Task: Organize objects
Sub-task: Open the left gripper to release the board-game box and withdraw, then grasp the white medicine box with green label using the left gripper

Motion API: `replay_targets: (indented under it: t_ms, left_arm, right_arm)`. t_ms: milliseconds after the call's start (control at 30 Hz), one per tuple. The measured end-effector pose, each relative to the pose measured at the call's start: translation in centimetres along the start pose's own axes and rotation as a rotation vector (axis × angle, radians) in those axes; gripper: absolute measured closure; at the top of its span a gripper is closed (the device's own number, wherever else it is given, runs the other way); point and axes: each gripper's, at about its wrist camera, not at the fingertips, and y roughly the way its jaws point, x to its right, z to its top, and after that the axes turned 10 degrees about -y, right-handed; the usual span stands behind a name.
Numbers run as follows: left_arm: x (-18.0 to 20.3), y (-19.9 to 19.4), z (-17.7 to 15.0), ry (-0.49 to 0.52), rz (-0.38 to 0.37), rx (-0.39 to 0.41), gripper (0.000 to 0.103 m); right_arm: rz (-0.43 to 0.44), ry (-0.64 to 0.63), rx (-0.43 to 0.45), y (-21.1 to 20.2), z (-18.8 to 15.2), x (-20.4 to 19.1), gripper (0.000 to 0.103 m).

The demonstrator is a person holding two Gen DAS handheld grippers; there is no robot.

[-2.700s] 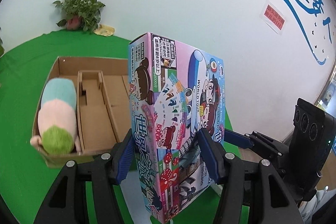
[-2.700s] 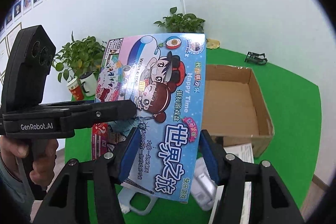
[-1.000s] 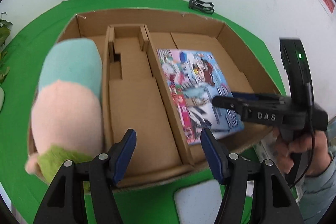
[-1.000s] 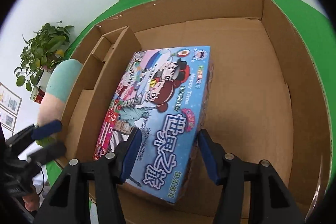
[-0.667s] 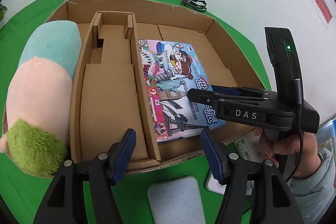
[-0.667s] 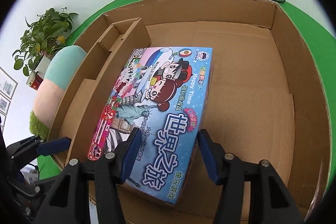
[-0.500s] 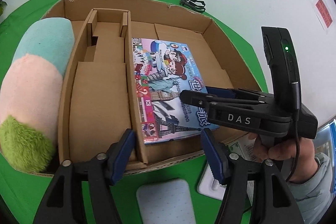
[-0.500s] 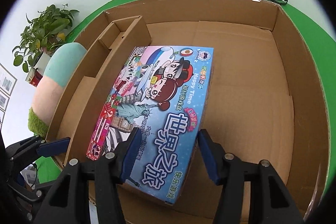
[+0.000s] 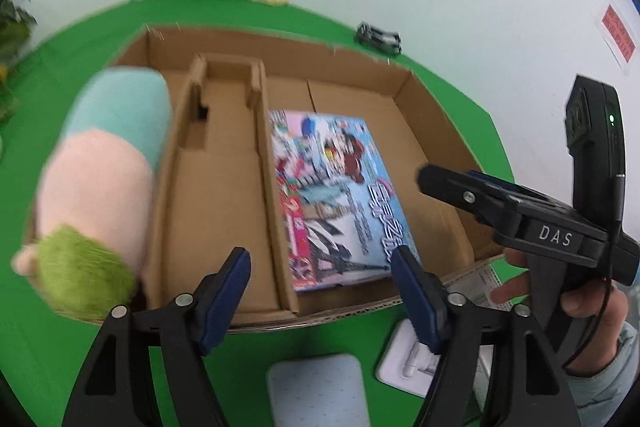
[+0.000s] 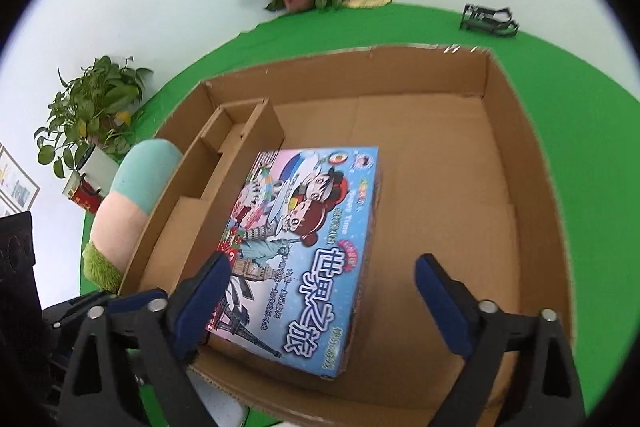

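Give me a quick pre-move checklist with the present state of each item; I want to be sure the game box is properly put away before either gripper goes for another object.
1. Game box lies flat in the cardboard box, in its wide compartment: ok.
2. Right gripper clear of the game box: ok, jaws opening, pads off its sides.
3. Left gripper empty: ok, jaws opening, nothing between them.
4. Game box sits against the divider: ok.
5. Plush toy fully inside its side compartment: cannot tell, it bulges over the wall.
6. Next object in view: ok, a pale blue pad lies on the green cloth in front of the box.
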Motion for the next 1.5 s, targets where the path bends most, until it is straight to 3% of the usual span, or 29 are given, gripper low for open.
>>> replay_targets:
  t_ms: [67, 133, 200, 333, 533, 700, 800, 833, 933, 1233, 1500]
  left_arm:
    - [0.5, -2.5, -0.5, 0.053, 0.049, 0.107, 0.028]
    - [1.1, -5.0, -1.3, 0.104, 0.112, 0.215, 0.01]
    - [1.6, -7.3, -2.4, 0.145, 0.16, 0.305, 0.001]
    - [2.1, -11.0, -4.1, 0.193, 0.196, 0.404, 0.001]
    - [1.9, -14.5, -3.6, 0.154, 0.146, 0.43, 0.001]
    - [3.7, -17.1, -1.7, 0.216, 0.129, 0.441, 0.001]
    - [4.3, -17.6, -2.3, 0.228, 0.17, 0.464, 0.001]
    - [4.3, -17.7, -3.0, 0.22, 0.172, 0.45, 0.001]
    - [4.1, -18.0, -5.1, 0.186, 0.141, 0.434, 0.001]
    - [3.9, -15.7, -12.2, 0.096, 0.106, 0.293, 0.001]
    - [5.5, -12.6, -13.6, 0.083, 0.042, 0.205, 0.001]
  right_arm:
    - [-0.032, -0.009, 0.06, -1.9, -0.3, -0.1, 0.001]
    - [-0.089, -0.016, 0.16, -4.4, -0.9, -0.3, 0.001]
    - [-0.136, -0.017, 0.218, -6.6, -1.5, -0.7, 0.001]
    - [-0.205, -0.048, 0.276, -10.0, -2.7, -2.3, 0.001]
    - [-0.196, -0.105, 0.355, -15.1, -2.9, -4.5, 0.001]
    - [-0.205, -0.178, 0.464, -16.6, -1.1, -5.1, 0.001]
    - [-0.384, -0.247, 0.516, -16.1, -1.3, -5.2, 0.001]
    - [-0.396, -0.237, 0.522, -16.0, -1.7, -5.0, 0.001]
    - [-0.266, -0.065, 0.543, -16.4, -4.7, -3.4, 0.001]
    - [-0.232, -0.077, 0.325, -16.2, -12.7, -5.3, 0.001]
    - [-0.29, -0.277, 0.155, -14.4, -16.9, -8.6, 0.001]
